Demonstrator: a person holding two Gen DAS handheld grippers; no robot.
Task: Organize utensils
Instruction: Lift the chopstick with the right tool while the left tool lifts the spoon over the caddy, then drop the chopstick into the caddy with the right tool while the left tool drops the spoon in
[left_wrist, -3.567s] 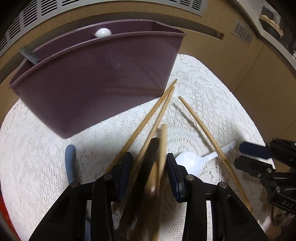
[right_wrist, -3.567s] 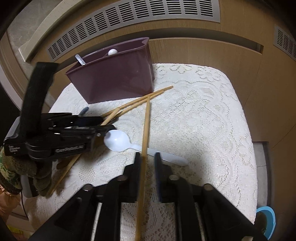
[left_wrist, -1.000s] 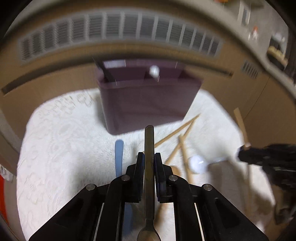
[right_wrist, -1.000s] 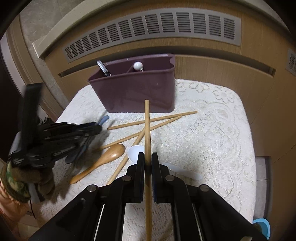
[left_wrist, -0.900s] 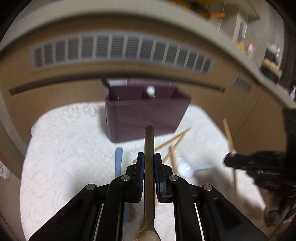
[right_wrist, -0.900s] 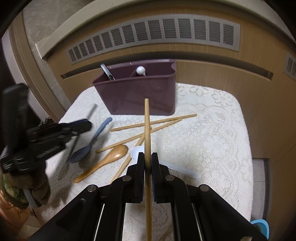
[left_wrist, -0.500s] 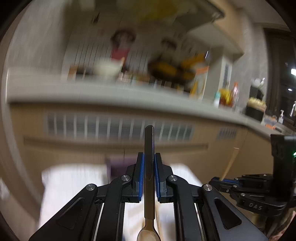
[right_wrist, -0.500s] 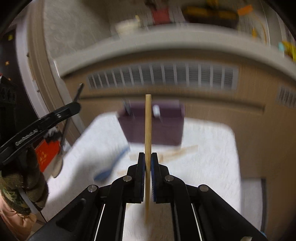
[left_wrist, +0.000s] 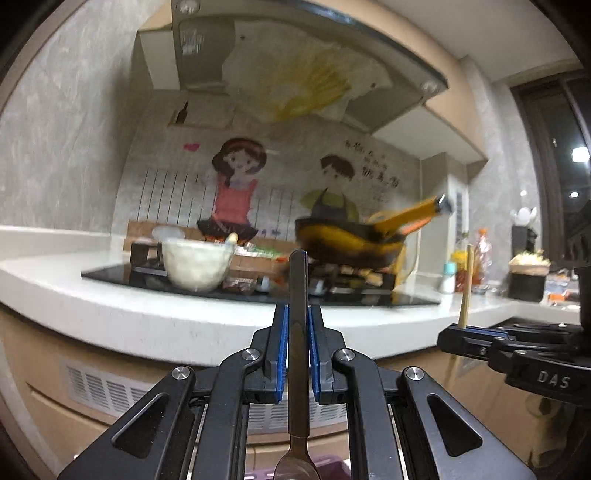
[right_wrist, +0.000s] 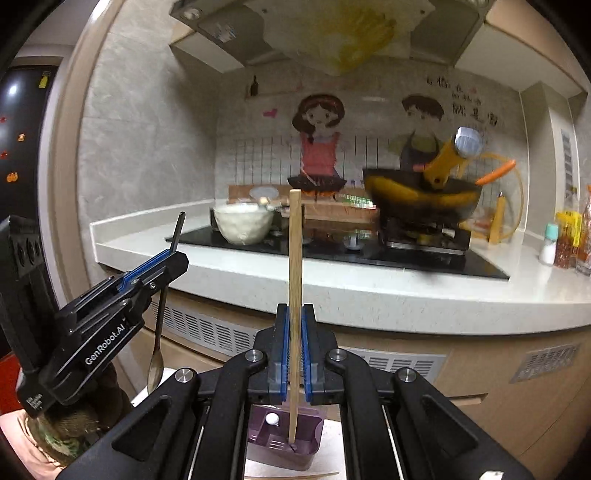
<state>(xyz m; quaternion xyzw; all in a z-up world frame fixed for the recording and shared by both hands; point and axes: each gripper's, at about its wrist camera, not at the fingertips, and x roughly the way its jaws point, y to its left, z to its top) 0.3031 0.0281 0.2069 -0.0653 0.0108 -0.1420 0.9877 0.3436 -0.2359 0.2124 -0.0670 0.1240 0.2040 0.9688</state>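
The left gripper (left_wrist: 295, 325) pinches a spoon (left_wrist: 297, 369). The right gripper (right_wrist: 294, 343) pinches a chopstick (right_wrist: 295, 280), its tip over the bin (right_wrist: 284, 443) below. Next, lower each into a slot, then let go.

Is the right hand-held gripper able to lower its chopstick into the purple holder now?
Probably yes. The right hand-held gripper is shut on the chopstick, held upright with its lower end just over the open purple holder, and nothing blocks the way down.
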